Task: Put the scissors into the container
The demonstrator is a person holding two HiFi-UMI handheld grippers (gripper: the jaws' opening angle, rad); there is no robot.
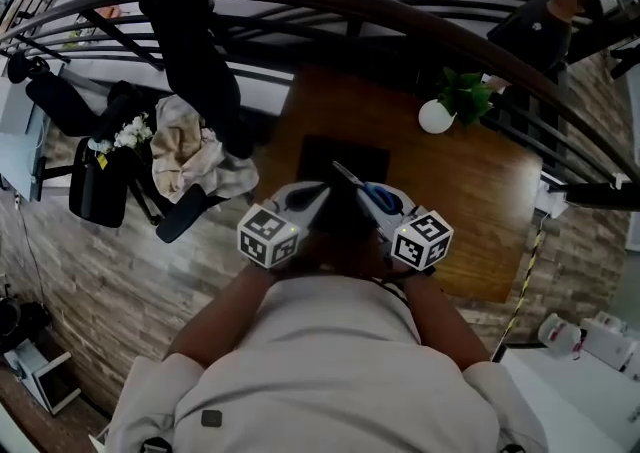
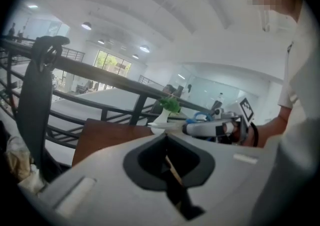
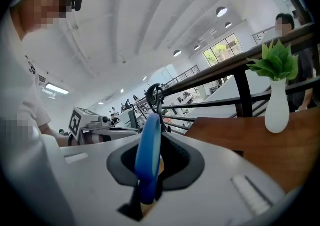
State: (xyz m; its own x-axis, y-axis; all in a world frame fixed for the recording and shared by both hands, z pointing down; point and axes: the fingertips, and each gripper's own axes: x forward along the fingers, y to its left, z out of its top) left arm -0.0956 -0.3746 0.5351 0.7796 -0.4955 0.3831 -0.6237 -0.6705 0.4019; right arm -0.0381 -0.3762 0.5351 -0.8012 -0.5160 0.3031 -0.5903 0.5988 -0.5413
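**Tongs, pair, at the desk: scissors carried in the right**

Left tongs [image 2: 169,161]: closed together, nothing between. Held out ahead of the chest on a bent forearm, pointed forward and a little downward. Marker cube uppermost, tip angled inward toward the other pair.

Right tongs [image 3: 151,182]: clamped narrowly on the blue handle of the scissors [image 3: 149,142], handle loop standing on edge in the slot. Same pose mirrored: forearm forward, slight downward tilt, cube on top, tip angled inward.

Both pairs: side by side and near each other, just in front of the body, at the near edge of the desk [image 1: 490,191].

Scissors, head view: blue handle at the right tongs, metal blades slanting up and left across the near right part of the container [image 1: 312,149]. Contact with it not discernible.

Container: dark, square, on the brown desk, directly ahead of both pairs.

White vase [image 1: 436,118] with green sprig: farther back on the desk, to the right, well apart from the container.
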